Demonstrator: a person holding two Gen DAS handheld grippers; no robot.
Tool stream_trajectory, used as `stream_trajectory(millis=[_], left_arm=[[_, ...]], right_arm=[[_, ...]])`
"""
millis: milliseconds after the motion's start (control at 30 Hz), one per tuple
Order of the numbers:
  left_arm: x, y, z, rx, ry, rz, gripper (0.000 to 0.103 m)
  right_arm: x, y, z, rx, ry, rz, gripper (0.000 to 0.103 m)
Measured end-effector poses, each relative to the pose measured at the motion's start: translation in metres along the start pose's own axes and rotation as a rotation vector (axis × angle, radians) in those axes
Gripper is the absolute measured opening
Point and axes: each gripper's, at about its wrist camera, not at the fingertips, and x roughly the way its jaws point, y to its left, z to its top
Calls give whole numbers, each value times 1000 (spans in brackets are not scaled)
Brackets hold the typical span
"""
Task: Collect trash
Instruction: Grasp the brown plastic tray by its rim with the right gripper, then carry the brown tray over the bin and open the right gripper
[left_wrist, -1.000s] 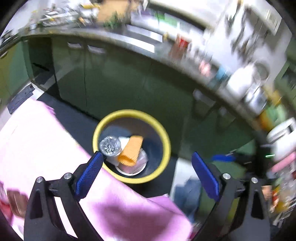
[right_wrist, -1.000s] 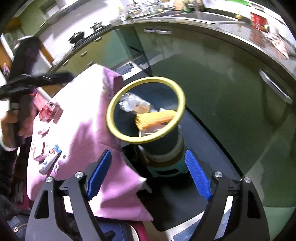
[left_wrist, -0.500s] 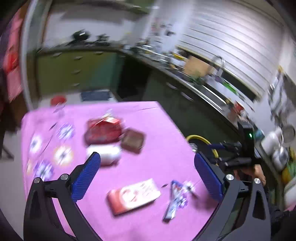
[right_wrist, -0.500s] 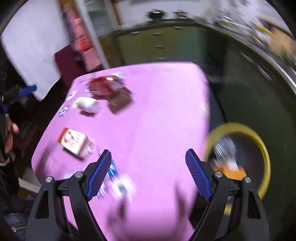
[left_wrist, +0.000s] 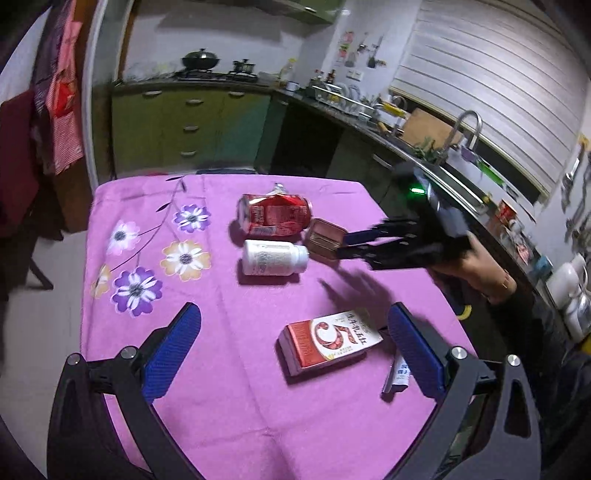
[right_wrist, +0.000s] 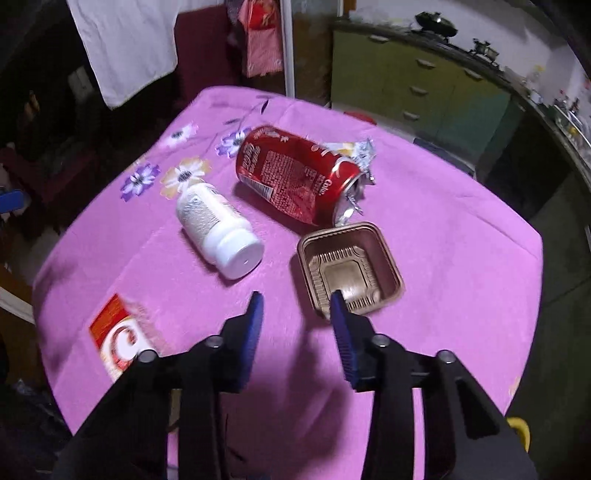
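Note:
On the pink flowered tablecloth lie a crushed red can, a white pill bottle, a brown plastic tray, a red and white carton and a small blue and white wrapper. My left gripper is open wide above the carton, empty. My right gripper is open, its right finger at the near rim of the brown tray, the left finger outside it.
Green kitchen cabinets and a counter with a sink run behind and to the right of the table. A small piece of the yellow bin rim shows at the table's right edge. Cloths hang at the left.
Both grippers have swung away from the yellow bin to the table. My right gripper has narrowed and moved up to the brown tray. My left gripper now hovers over the carton.

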Motion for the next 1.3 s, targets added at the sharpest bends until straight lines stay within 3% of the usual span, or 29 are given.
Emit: stream_trajectory(millis=[67,333,400,467,767,867,1033,1133,1300], left_arm=[[2,-2,-1,12,-2,-13,97],[10,-5,-5,19,26,-55,97],[14,-5,-7,18,39,-61,97],[16,-6,-9,21,49,-67,97],[21,-15,-12,49,65,-86,97],[23,-19,-13,58,68,-95,97],[30,-31,-14,80,85,-124,97],[33,-40,-16,105,90,-134,97],[38,-52,-16,138,107,-163,97]], right_arm=[[12,1,7,-20,22,-5,24],[50,-8,19,-24,93,-27,23],[54,-8,19,-24,99,-23,11],[56,-7,17,-22,97,-21,7],[4,-11,-5,54,2,18,5],[-31,-15,-25,99,-53,32,5],[-103,-39,-78,181,-122,-96,5],[-127,-72,-117,277,-105,-195,5],[-131,-134,-187,435,-13,-349,5]])
